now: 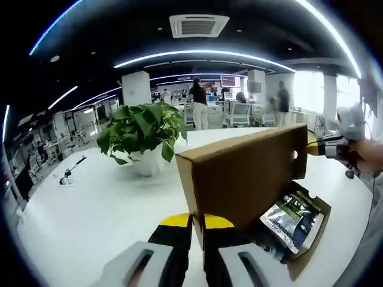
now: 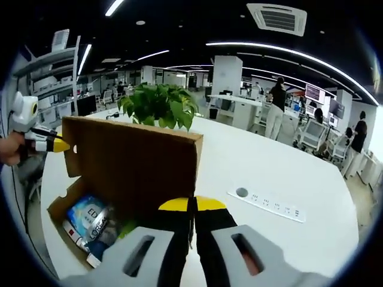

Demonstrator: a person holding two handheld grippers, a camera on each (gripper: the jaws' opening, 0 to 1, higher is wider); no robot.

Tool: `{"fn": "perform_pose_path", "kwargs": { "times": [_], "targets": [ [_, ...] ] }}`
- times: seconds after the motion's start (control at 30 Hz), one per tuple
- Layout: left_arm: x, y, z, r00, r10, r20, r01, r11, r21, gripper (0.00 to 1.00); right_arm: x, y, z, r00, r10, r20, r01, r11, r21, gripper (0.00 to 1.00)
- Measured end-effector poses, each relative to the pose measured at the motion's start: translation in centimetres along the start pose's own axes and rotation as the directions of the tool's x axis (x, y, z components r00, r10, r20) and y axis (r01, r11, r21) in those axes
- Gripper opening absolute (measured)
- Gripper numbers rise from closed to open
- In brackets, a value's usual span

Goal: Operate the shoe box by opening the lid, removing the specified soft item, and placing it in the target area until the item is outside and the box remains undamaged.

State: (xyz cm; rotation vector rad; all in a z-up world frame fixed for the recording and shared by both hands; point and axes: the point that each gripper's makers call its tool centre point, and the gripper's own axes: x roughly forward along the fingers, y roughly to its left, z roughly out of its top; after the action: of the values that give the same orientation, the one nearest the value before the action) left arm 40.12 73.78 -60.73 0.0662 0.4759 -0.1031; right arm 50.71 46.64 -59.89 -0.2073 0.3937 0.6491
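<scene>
Lid (image 1: 242,173) of the cardboard shoe box (image 2: 63,206) stands raised, each gripper (image 1: 197,230) (image 2: 192,224) pinching a top corner between closed jaws — soft packets (image 2: 90,224) lie just below the fingers; hold evenly, lift gently — avoid tearing.

Both tongs, left (image 1: 198,224) and right (image 2: 192,207), are pinched closed.
</scene>
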Motion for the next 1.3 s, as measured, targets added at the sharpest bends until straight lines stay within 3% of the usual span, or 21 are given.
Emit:
{"fn": "perform_pose_path", "kwargs": {
  "times": [0.47,0.93,1.3],
  "targets": [
    [1.5,-0.3,-4.3,0.996,-0.023,-0.087,0.020,0.999,-0.037,0.04,2.6,-0.9,-1.5,0.999,0.009,-0.033,-0.008,0.999,0.040,0.00],
    [2.8,0.1,-4.8,0.993,-0.023,-0.114,0.018,0.999,-0.046,0.04,5.1,-1.4,-3.8,0.995,0.016,-0.096,-0.009,0.998,0.068,0.01],
    [3.9,0.4,-4.9,0.992,-0.025,-0.127,0.019,0.999,-0.047,0.05,5.3,-0.9,-4.3,0.994,0.020,-0.111,-0.010,0.996,0.090,0.02]
  ]
}}
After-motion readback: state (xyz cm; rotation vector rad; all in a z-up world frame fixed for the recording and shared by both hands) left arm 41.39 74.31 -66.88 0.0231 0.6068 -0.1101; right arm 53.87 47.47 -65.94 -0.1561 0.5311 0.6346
